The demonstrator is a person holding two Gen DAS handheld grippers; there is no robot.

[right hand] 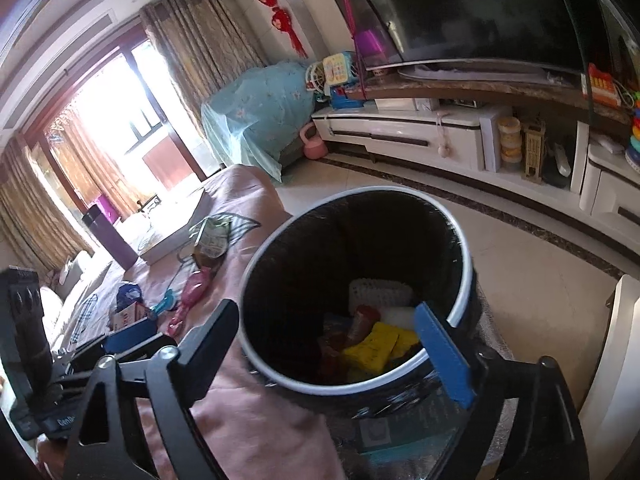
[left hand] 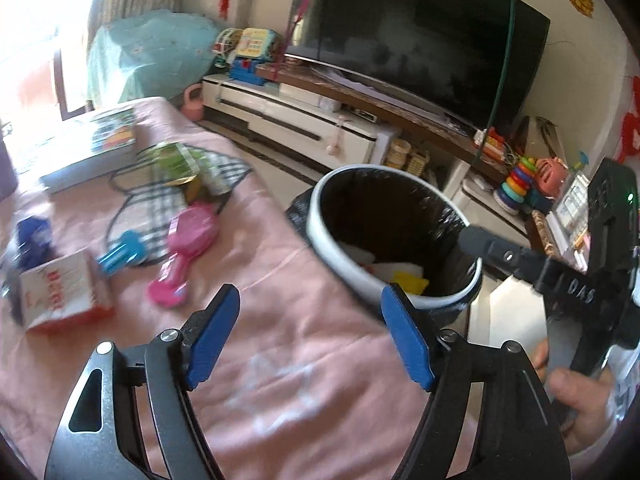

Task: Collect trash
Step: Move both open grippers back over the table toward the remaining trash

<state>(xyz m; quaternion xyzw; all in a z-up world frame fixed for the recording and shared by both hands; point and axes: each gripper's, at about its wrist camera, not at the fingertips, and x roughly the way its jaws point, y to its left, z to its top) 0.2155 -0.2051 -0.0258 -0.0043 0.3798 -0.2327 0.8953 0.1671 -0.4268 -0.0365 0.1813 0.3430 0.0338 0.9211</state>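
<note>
A round bin [left hand: 340,256] with a white rim and black liner stands beside the pink-covered table; it also shows in the right wrist view [right hand: 464,300]. Inside lie a yellow wrapper [right hand: 372,350], a red wrapper and white pieces. My right gripper [right hand: 340,344] is open and empty above the bin's near rim. My left gripper [left hand: 310,332] is open and empty over the pink cloth [left hand: 280,360], left of the bin. On the cloth lie a red and white carton [left hand: 64,292], a green wrapper [left hand: 176,160] and a blue crumpled wrapper [left hand: 34,236].
A pink hairbrush [left hand: 184,252], a blue clip [left hand: 120,254] and a book [left hand: 92,144] lie on the cloth. A TV [left hand: 420,40] on a white cabinet [left hand: 288,120] with toys is behind. The right gripper's body [left hand: 580,280] is at the right.
</note>
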